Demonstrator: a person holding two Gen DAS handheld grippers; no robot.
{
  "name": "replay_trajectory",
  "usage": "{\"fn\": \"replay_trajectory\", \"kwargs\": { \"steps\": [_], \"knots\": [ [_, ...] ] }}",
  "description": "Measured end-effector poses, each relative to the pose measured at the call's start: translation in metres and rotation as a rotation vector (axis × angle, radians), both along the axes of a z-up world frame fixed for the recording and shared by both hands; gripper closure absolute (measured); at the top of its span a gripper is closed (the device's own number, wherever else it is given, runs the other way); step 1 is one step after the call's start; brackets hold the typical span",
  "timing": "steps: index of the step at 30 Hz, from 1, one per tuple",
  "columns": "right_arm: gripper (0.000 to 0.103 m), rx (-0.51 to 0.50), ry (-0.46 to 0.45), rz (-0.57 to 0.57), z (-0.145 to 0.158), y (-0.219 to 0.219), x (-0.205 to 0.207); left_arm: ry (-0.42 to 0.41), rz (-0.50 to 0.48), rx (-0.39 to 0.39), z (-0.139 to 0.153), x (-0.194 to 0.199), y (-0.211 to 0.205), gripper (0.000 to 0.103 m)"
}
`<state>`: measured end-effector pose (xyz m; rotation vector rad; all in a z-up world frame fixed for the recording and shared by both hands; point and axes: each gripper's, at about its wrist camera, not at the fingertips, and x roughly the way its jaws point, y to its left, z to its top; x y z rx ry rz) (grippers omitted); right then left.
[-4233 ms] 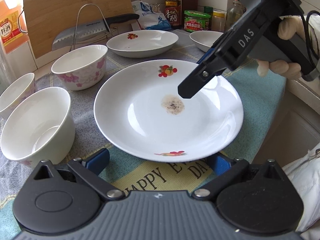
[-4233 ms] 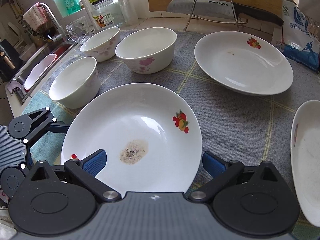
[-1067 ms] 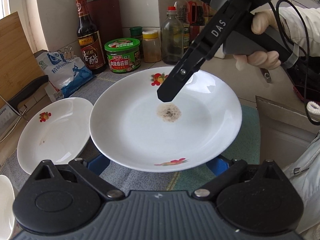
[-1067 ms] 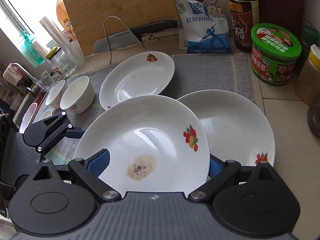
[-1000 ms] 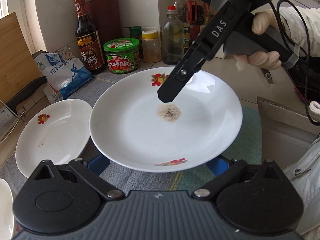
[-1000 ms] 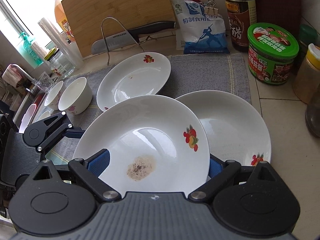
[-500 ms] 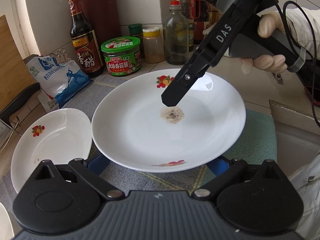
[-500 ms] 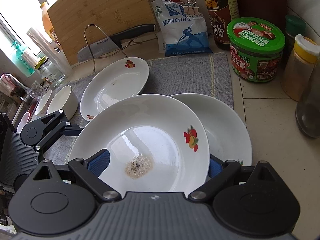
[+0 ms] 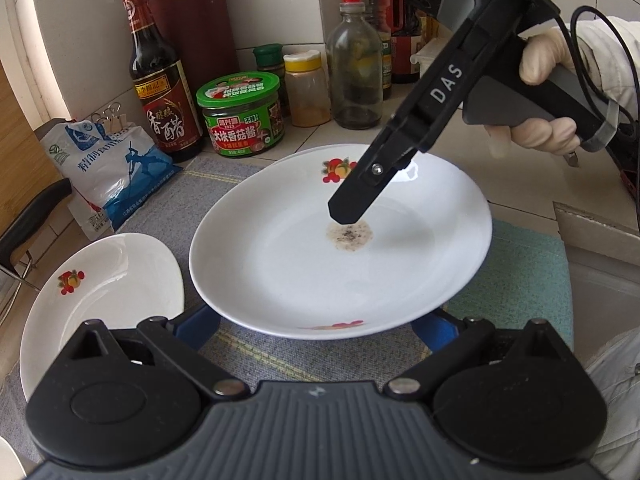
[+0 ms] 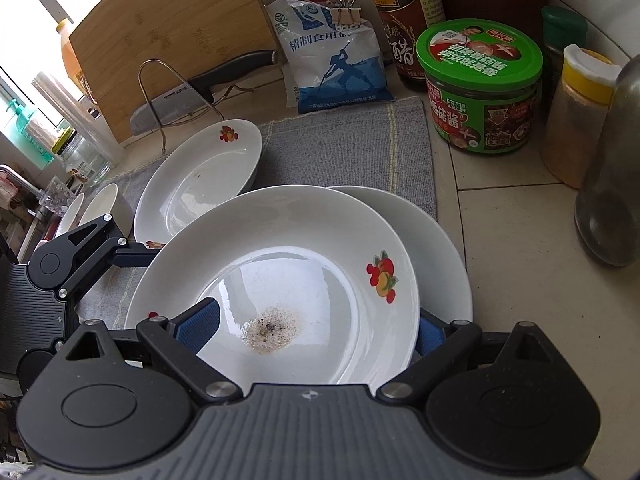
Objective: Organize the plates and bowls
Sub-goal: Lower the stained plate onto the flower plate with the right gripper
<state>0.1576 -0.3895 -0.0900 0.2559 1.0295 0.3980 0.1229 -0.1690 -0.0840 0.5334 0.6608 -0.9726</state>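
Soiled fruit-print plate [image 10: 320, 248] over a second plate [image 10: 436, 240], cradled between wide-spread left gripper [image 9: 316, 322] and right gripper [image 10: 320, 326].

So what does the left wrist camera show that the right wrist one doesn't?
Only the left wrist view: the gloved hand on the right gripper, and the knife block.
Only the right wrist view: the cutting board, cleaver and bowls.
Both: the stained plate across both grippers' jaws, above another plate; the green-lidded jar.
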Motion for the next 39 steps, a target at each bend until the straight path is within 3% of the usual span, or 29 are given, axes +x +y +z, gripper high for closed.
{"fn": "replay_trajectory", "kwargs": {
  "steps": [9,22,39],
  "knots": [
    [0.004,-0.005,0.007,-0.010,-0.002,-0.007,-0.004,-0.003,-0.027,0.031,-0.003,-0.002,-0.006,0.002],
    [0.004,-0.009,-0.016,-0.024,0.006,-0.016,-0.016,-0.010,-0.015,0.018,-0.001,-0.001,-0.003,0.001],
    [0.002,-0.102,-0.033,-0.012,0.013,-0.009,-0.023,0.025,0.099,-0.017,-0.004,-0.011,-0.004,0.001]
  ]
}}
